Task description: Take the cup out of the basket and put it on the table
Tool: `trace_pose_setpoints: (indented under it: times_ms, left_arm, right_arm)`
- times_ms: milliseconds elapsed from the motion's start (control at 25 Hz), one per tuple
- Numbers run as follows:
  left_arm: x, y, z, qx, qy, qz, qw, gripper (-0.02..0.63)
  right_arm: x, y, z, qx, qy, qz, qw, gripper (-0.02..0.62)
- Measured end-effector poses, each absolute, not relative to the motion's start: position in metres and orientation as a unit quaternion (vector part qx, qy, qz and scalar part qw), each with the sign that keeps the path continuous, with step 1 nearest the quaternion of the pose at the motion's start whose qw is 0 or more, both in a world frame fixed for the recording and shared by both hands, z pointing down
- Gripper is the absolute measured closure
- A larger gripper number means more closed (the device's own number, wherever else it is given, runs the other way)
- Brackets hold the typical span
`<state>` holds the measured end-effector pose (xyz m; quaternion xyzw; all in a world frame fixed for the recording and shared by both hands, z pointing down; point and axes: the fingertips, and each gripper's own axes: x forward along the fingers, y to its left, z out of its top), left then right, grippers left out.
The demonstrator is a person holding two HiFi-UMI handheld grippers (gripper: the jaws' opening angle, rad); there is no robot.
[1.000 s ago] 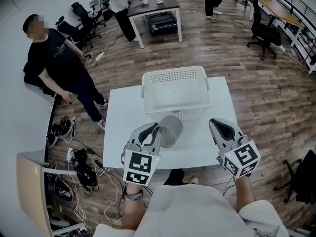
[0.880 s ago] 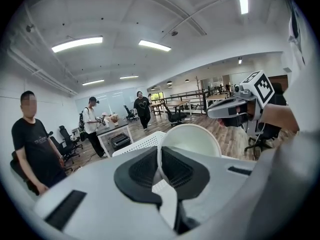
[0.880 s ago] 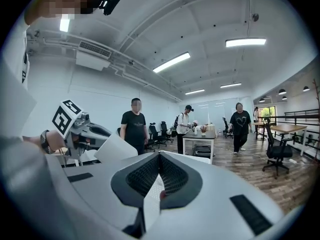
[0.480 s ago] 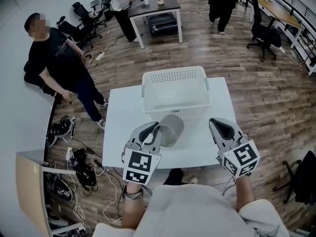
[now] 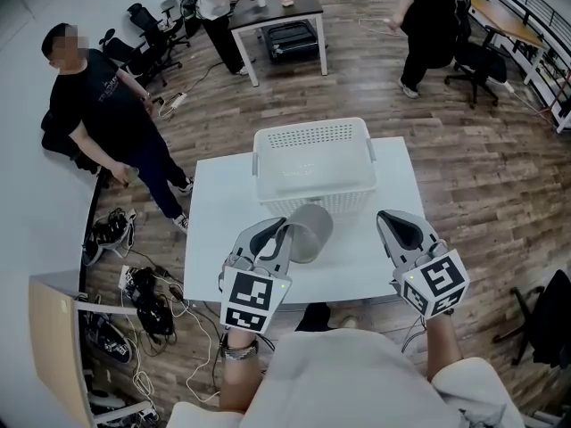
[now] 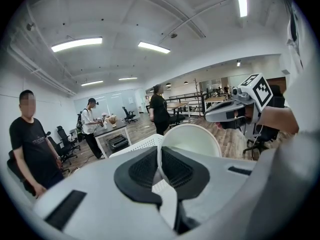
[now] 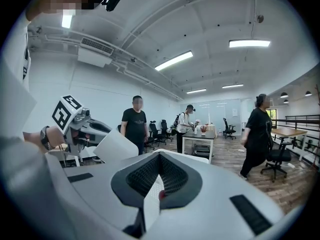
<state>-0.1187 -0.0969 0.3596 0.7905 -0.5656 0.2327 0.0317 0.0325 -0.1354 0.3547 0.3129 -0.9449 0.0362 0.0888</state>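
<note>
The grey cup point(image 5: 309, 231) hangs tilted above the white table point(image 5: 214, 212), just in front of the white basket point(image 5: 312, 160). My left gripper point(image 5: 278, 241) is shut on the cup's rim, one pad inside and one outside. In the left gripper view the cup's white inside point(image 6: 192, 140) faces right, with its rim clamped between the black pads point(image 6: 142, 169). My right gripper point(image 5: 399, 230) hovers over the table's right front, shut with nothing in it point(image 7: 157, 180). From the right gripper view the cup point(image 7: 116, 149) shows at the left.
The basket looks empty and stands at the table's far middle. A person in black point(image 5: 107, 114) stands to the left of the table. Another person point(image 5: 433, 25) walks at the back right. Shoes and cables point(image 5: 147, 306) lie on the floor at the left.
Both grippers and the cup have stayed where they were. The person in the background has walked from the back middle to the right.
</note>
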Motion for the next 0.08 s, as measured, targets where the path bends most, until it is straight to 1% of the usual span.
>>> trace_pose_setpoints:
  times_ms: [80]
  left_arm:
    - [-0.115,-0.0983,0.3585,0.791,-0.565,0.233,0.031,0.577]
  right_arm:
    - [0.0363,-0.1369,0.3536,0.313,-0.945,0.035,0.089,0.58]
